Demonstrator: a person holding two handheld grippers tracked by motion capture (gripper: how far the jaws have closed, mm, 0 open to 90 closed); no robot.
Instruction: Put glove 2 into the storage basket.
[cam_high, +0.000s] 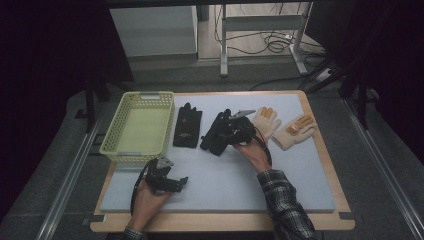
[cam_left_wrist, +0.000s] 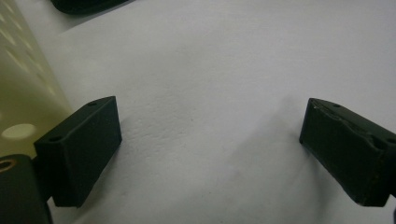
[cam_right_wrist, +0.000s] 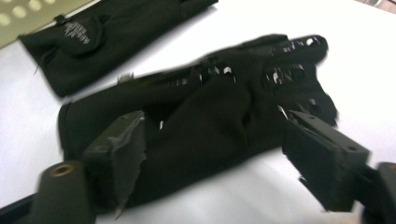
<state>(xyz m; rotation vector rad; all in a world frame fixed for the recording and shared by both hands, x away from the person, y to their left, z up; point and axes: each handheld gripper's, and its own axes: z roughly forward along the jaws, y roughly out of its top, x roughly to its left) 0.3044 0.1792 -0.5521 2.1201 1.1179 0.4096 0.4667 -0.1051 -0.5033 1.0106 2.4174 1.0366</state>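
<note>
Right gripper (cam_right_wrist: 212, 158), jaws wide and empty, straddles a black glove (cam_right_wrist: 201, 116): soft, light, floppy, best pinched at the cuff.

Dim light is falling on the surface (cam_high: 220, 180) in the high view, its surroundings sinking into darkness; motion blur is smearing the black glove (cam_right_wrist: 201, 116) in the right gripper view.

The left gripper (cam_high: 176, 183) lay low near the person's edge, held in the left hand (cam_high: 147, 195), its jaws standing wide apart with nothing between them. The right gripper (cam_high: 226, 131), in the right hand (cam_high: 254, 152) (sleeve in plaid), reached forward and leftward, jaws spread wide, pads not pressing.
</note>
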